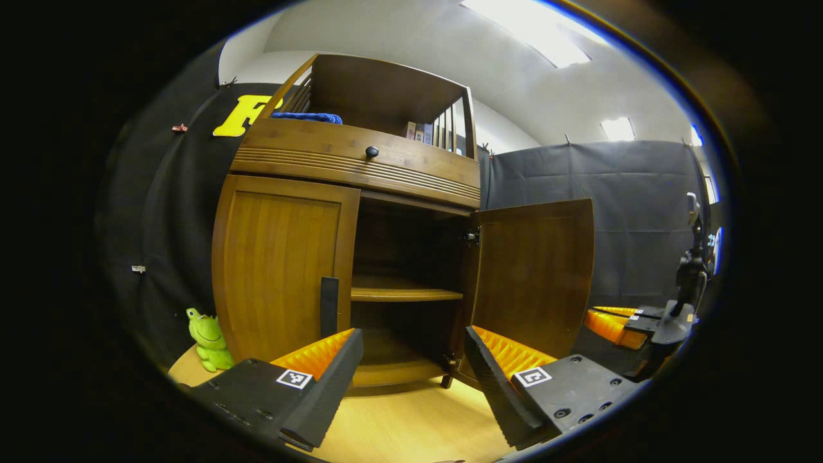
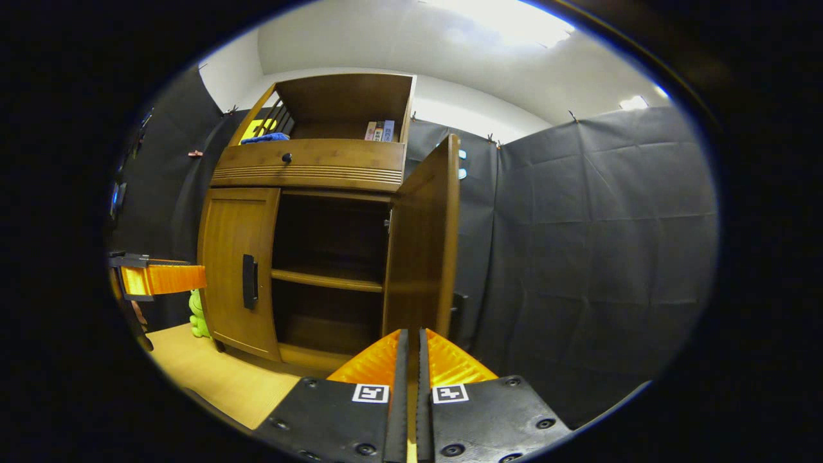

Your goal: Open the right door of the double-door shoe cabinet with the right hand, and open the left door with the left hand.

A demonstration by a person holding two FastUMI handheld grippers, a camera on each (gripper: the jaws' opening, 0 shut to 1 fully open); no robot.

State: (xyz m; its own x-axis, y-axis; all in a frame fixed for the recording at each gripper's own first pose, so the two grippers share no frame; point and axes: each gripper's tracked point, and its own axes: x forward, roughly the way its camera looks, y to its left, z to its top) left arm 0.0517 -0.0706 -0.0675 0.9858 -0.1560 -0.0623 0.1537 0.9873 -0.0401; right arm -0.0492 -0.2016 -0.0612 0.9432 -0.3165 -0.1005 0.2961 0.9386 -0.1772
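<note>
Left tool point(image 1: 411, 360) gapes wide before the closed left door point(image 1: 283, 270).

A pale wooden surface point(image 1: 398, 431) carries the shoe cabinet point(image 1: 360, 161), which stands on short feet. A green plush frog point(image 1: 209, 337) sits on the surface just beside the cabinet's left side, near the black cloth wall.
</note>
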